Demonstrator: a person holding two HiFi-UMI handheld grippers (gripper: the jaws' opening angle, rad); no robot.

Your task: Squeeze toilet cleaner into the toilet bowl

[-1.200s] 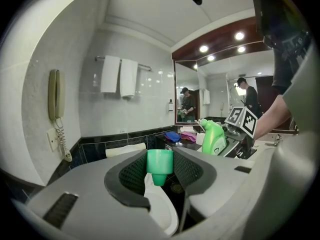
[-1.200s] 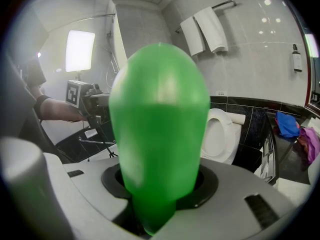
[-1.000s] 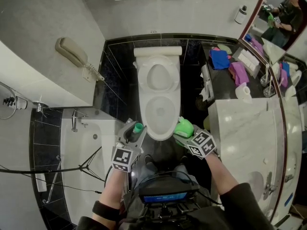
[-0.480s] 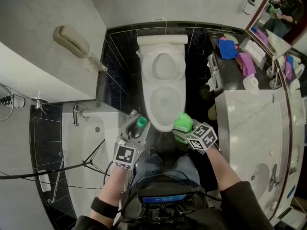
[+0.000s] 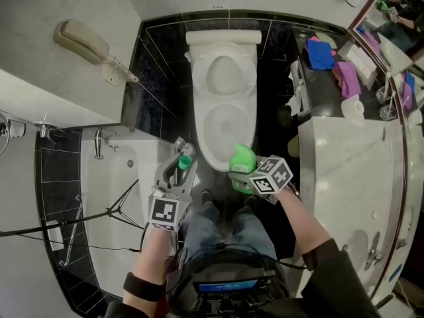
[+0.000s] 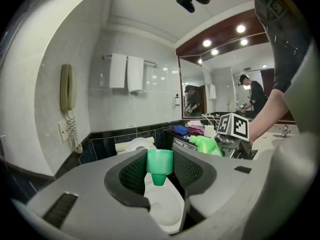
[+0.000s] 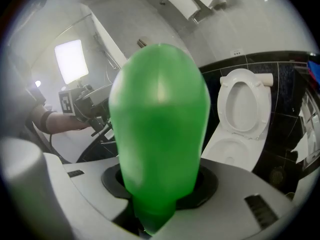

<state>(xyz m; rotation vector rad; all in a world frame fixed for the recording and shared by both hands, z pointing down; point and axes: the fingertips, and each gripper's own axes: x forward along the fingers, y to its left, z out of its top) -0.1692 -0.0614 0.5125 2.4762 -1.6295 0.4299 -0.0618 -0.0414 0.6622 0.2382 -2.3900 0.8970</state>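
I stand in a small bathroom with pale walls [image 5: 40, 5] above a band of glossy black tile [image 5: 156, 65]; the floor [image 5: 268, 131] is black too. On my left hangs a beige wall phone [image 5: 83, 42], with a white bathtub [image 5: 126, 177] below it. On my right a marble bench [image 5: 344, 171] runs under a big mirror [image 5: 397, 18]. Two white towels [image 6: 126, 73] hang on a rail, and round spotlights [image 6: 207, 43] shine above the mirror.

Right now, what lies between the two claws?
The toilet bowl's front rim, in the head view, between the left claw's green cap and the right claw's green bottle.
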